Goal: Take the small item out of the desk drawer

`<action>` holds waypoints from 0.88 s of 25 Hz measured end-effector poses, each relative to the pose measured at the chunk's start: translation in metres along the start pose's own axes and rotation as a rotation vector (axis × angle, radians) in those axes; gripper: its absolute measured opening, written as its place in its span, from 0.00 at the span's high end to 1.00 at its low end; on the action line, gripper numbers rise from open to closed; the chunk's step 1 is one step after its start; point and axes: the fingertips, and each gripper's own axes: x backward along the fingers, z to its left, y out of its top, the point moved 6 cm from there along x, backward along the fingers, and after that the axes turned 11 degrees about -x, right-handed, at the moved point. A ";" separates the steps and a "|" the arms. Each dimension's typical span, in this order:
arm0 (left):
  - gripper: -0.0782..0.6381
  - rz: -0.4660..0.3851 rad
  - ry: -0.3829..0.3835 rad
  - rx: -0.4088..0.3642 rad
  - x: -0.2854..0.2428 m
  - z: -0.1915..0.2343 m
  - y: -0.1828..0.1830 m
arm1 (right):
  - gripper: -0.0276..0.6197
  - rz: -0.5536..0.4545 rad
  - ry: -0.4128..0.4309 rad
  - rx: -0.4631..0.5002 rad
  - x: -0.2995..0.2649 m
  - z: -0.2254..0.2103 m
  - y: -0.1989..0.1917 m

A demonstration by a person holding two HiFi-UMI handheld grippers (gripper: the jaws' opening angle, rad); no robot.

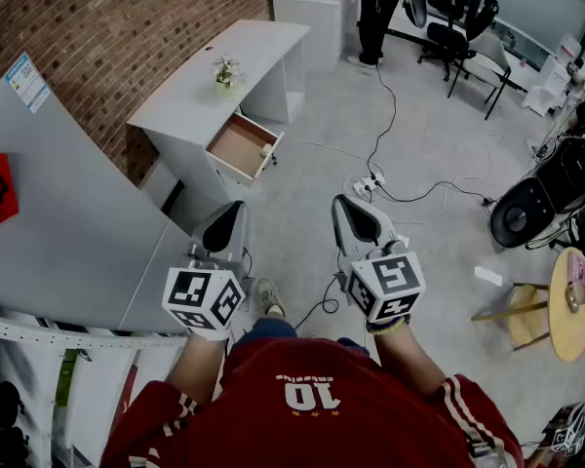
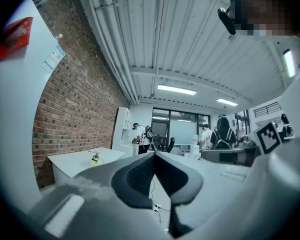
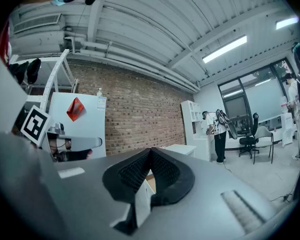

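Observation:
A white desk (image 1: 210, 76) stands against the brick wall ahead, with its drawer (image 1: 242, 146) pulled open and a bare brown inside showing. No small item can be made out in it from here. A little potted plant (image 1: 225, 72) sits on the desktop. My left gripper (image 1: 236, 206) and right gripper (image 1: 343, 201) are held side by side over the floor, well short of the desk. Both are shut with nothing between the jaws. In the left gripper view the gripper's (image 2: 155, 154) tips meet, with the desk (image 2: 75, 160) to their left. In the right gripper view the gripper's (image 3: 150, 150) tips also meet.
A tall white panel (image 1: 68, 213) stands close on my left. On the floor between me and the desk lie a power strip (image 1: 369, 185) and a black cable (image 1: 385, 115). Office chairs (image 1: 473, 52), a round wooden stool (image 1: 575, 305) and a person (image 1: 375, 8) are off to the right and far end.

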 end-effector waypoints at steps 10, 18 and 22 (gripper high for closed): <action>0.89 -0.002 -0.008 -0.013 0.005 -0.001 0.000 | 0.96 0.002 0.026 0.017 -0.002 0.013 -0.003; 0.89 0.004 -0.018 -0.013 0.002 0.001 -0.001 | 0.96 -0.013 0.028 0.012 -0.001 0.015 -0.007; 0.89 0.020 -0.035 -0.009 -0.003 0.000 -0.005 | 0.96 -0.025 0.048 0.005 -0.004 0.016 -0.010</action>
